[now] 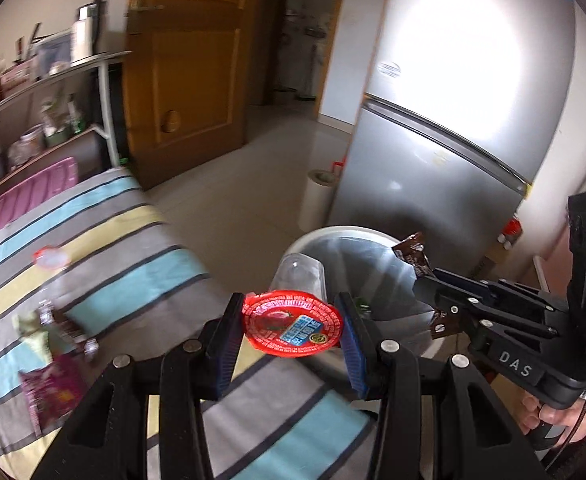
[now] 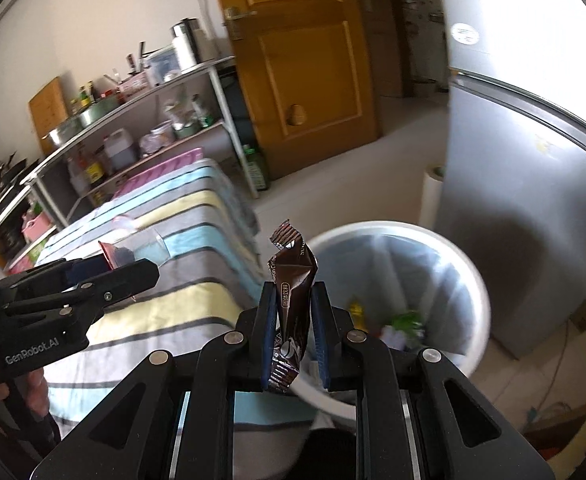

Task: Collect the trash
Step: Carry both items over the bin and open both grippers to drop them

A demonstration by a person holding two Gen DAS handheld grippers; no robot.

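My left gripper (image 1: 291,322) is shut on a clear plastic cup with a red foil lid (image 1: 291,326), held near the table's edge beside the white trash bin (image 1: 325,236). My right gripper (image 2: 293,312) is shut on a brown coffee sachet (image 2: 291,280), held upright just left of the bin's rim (image 2: 393,226). The bin is lined with a clear bag and holds several scraps (image 2: 401,324). The right gripper with the sachet (image 1: 413,256) also shows in the left wrist view, over the bin. The left gripper (image 2: 105,268) shows in the right wrist view above the striped cloth.
The striped tablecloth (image 1: 105,248) carries more litter: a red-rimmed lid (image 1: 51,258), a green wrapper (image 1: 37,332) and a pink packet (image 1: 53,392). A silver fridge (image 1: 453,140) stands behind the bin, a white roll (image 1: 317,200) beside it. A cluttered metal shelf (image 2: 133,120) and wooden door (image 2: 293,60) stand beyond.
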